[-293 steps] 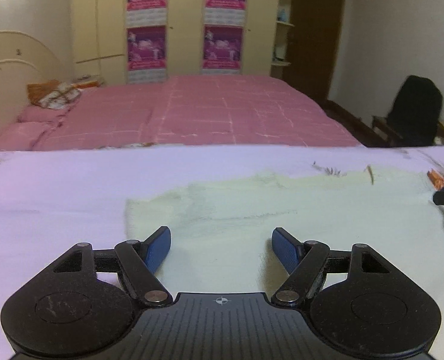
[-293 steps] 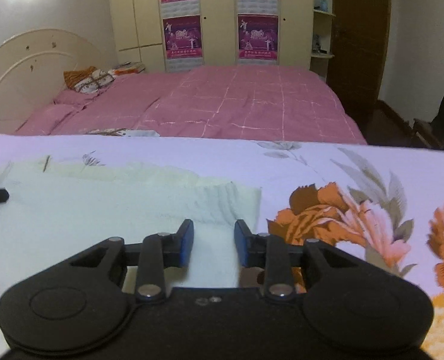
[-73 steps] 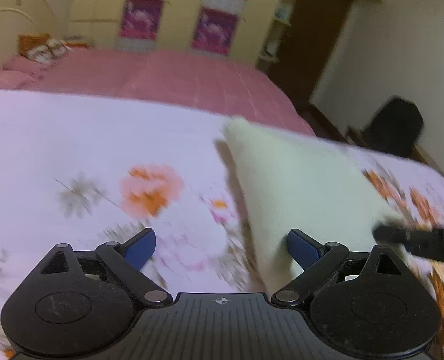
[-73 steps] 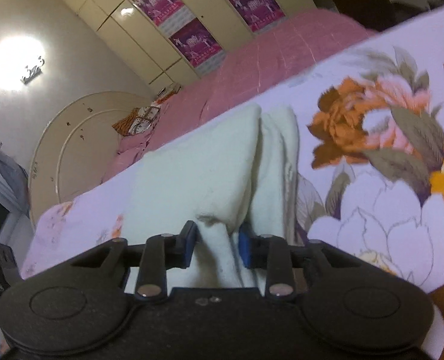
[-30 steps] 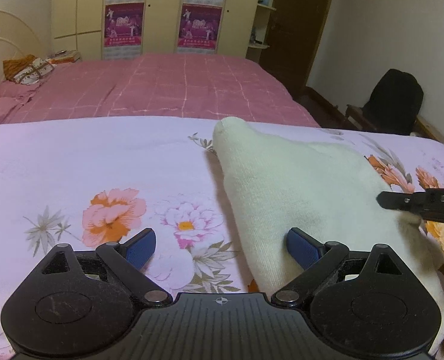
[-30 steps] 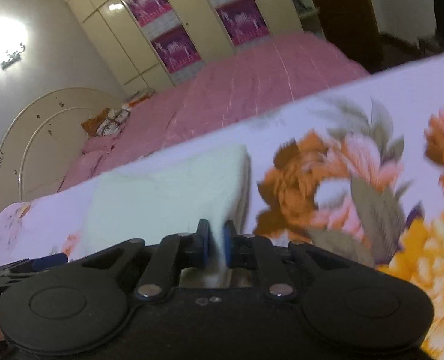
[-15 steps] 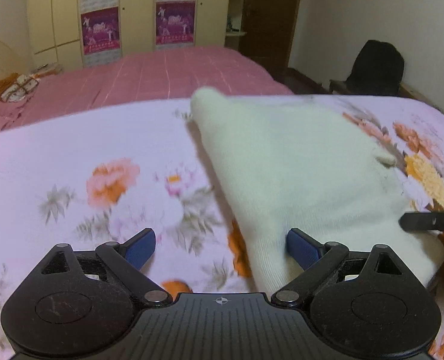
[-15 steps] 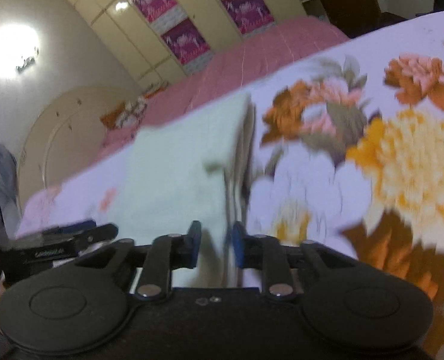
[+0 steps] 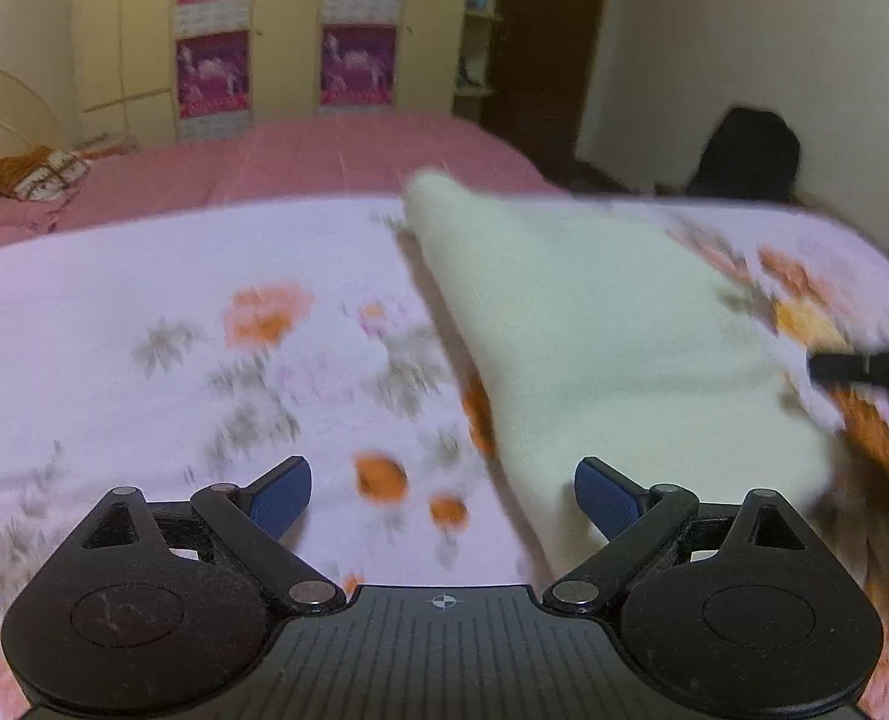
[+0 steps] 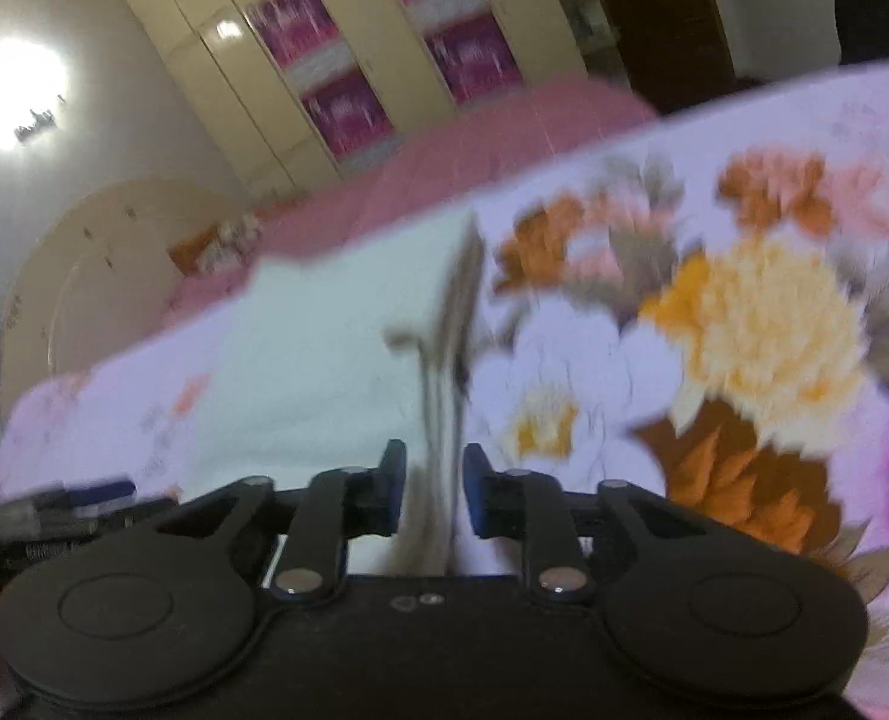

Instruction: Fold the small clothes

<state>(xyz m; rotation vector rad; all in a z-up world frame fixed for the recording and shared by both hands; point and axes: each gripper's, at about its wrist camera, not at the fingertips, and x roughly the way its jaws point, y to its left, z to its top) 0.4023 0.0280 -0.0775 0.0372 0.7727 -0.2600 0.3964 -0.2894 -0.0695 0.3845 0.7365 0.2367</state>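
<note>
A cream knitted garment (image 9: 600, 324) lies folded lengthwise on the floral sheet (image 9: 204, 360). It also shows in the right wrist view (image 10: 324, 360). My left gripper (image 9: 443, 491) is wide open and empty, its right finger at the garment's near left edge. My right gripper (image 10: 434, 489) is partly open, its jaws standing apart on either side of the garment's folded right edge, which runs between them. The right gripper's tip (image 9: 864, 367) shows at the garment's right side in the left wrist view. The left gripper (image 10: 72, 510) shows at the lower left in the right wrist view.
A pink bed (image 9: 300, 162) with pillows (image 9: 36, 171) lies beyond the sheet. Cream wardrobes with purple posters (image 9: 354, 54) line the far wall. A dark chair (image 9: 744, 153) stands at the right by a white wall.
The right gripper, shut on the garment's edge a second ago, has opened its jaws. The garment has been laid flat. Both views have shifted and are blurred by motion.
</note>
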